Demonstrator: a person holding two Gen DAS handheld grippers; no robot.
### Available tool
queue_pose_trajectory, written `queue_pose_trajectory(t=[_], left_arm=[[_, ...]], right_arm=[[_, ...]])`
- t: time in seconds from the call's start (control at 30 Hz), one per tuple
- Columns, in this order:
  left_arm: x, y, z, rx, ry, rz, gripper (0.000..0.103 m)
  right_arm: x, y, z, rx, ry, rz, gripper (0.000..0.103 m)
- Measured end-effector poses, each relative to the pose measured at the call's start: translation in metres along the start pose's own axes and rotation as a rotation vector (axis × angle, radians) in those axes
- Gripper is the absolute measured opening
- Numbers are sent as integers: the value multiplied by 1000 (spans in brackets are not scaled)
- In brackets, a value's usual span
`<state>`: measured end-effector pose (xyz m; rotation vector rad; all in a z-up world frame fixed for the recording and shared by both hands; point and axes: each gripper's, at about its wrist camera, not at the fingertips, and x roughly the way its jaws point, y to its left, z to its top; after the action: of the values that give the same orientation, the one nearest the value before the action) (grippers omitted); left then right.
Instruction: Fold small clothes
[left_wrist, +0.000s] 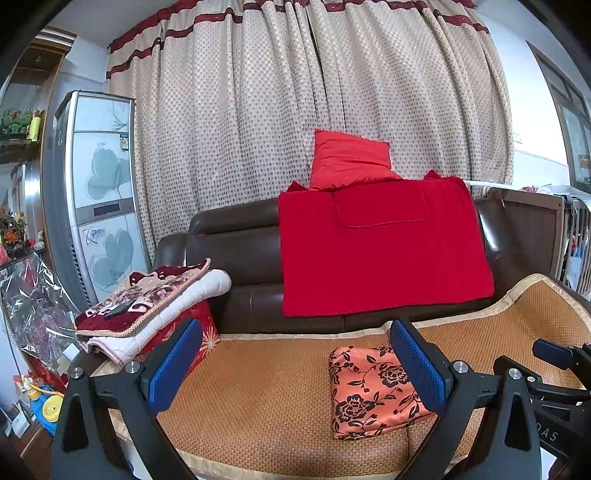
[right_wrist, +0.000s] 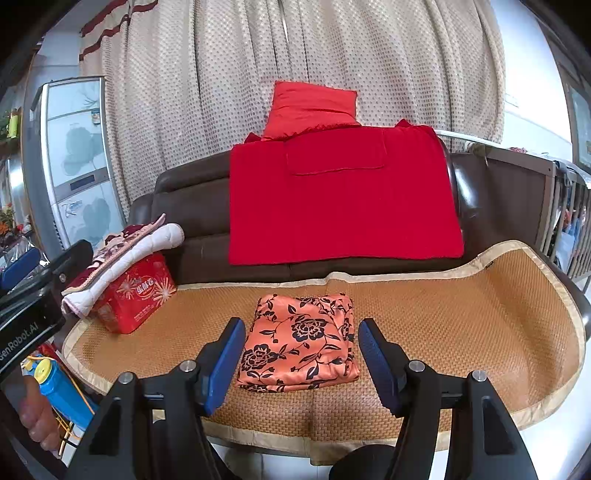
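I see one folded floral garment (right_wrist: 301, 341) on the woven seat mat (right_wrist: 461, 325); my left gripper (left_wrist: 295, 369) and right gripper (right_wrist: 301, 363) both gape wide, holding nothing.

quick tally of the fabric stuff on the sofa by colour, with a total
Solid red: 2, the red pillow and the red blanket.
Orange floral: 1, the folded orange floral cloth.
Maroon and pink: 1, the folded quilt on the red box.
Total: 4

Orange cloth (right_wrist: 301, 341), black floral print
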<state>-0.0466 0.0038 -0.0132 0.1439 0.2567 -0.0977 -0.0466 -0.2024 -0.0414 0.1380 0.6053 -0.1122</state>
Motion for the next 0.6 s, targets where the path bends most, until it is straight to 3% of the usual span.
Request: queue_pose_trajectory(t=[0.6], left_arm=[[19, -3, -7, -1, 36, -22, 101]], right_arm=[[12, -1, 1, 5, 15, -20, 68]])
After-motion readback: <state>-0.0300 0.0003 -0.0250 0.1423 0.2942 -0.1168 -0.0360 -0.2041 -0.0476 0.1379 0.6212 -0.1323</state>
